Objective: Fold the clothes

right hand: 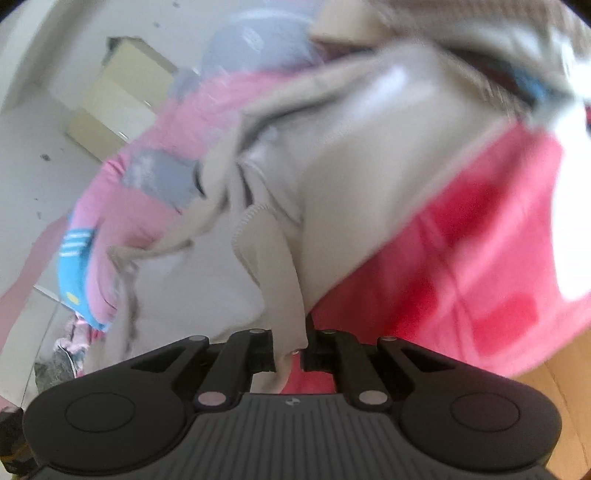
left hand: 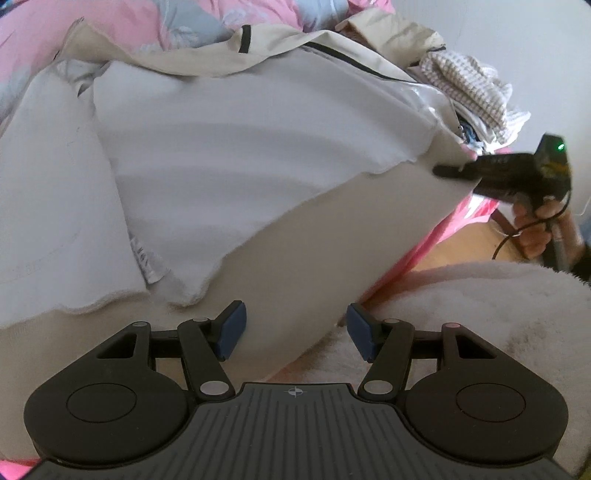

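Your left gripper (left hand: pixel 295 330) hangs over the near edge of the beige garment (left hand: pixel 295 229), its 2 blue pads (left hand: pixel 232 330) standing well apart with nothing pinched between them; beige cloth lies under the left pad, while the right pad sits over a fluffy white blanket (left hand: pixel 480 314). The garment is spread across the bed on a pink floral quilt (left hand: pixel 74 26), with its white lining (left hand: pixel 229 140) turned up and showing, and a dark zipper line (left hand: pixel 351 61) running along its far side. A checked cloth (left hand: pixel 465 88) is bunched just beyond the garment's far right corner. At that corner you can see your right gripper (left hand: pixel 448 170) in the left wrist view, its tips brought together on the beige edge, with your hand (left hand: pixel 535 229) around its handle. The right wrist view, which is blurred, confirms it: the right gripper (right hand: pixel 291 350) has its jaws clamped together on a narrow fold of the beige garment (right hand: pixel 351 177), the cloth rising out of the gap and fanning away toward the bed. Pink sheet (right hand: pixel 461 266) shows just right of that fold, a strip of wooden floor (right hand: pixel 561 406) lies at the lower right, and a pale cabinet (right hand: pixel 118 92) stands against the wall at the upper left.
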Action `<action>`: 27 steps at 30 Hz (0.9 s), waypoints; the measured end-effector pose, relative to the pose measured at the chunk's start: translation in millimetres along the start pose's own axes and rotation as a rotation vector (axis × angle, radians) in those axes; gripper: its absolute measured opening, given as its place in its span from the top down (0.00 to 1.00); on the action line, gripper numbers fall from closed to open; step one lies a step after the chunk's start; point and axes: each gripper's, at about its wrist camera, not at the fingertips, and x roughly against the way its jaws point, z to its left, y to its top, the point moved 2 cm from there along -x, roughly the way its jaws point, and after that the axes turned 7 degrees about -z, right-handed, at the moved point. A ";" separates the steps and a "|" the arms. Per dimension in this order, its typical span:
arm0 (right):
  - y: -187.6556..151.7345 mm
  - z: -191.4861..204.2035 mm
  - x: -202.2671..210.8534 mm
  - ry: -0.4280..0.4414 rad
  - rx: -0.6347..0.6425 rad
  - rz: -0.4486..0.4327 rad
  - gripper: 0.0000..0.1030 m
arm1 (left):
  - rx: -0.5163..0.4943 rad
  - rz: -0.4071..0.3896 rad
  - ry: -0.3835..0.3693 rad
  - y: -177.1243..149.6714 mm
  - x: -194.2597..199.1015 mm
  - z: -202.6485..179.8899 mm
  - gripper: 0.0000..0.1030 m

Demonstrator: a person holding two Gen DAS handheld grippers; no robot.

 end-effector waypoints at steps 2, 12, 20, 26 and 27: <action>-0.2 -5.1 1.1 0.009 -0.045 -0.001 0.90 | 0.005 -0.013 -0.001 -0.2 8.9 0.5 0.42; -12.6 75.6 71.7 -0.078 0.374 -0.195 0.66 | 0.008 -0.219 0.020 18.4 34.8 7.9 0.42; -49.9 210.0 -60.0 0.223 0.806 0.002 0.72 | 0.011 -0.162 0.329 4.9 22.5 41.4 0.43; -96.7 243.9 -168.2 0.283 0.934 0.320 1.00 | 0.178 -0.183 0.314 -16.2 51.5 74.8 0.42; -106.8 248.2 -162.2 0.317 0.969 0.344 1.00 | 0.205 -0.192 0.296 -18.2 56.1 79.4 0.42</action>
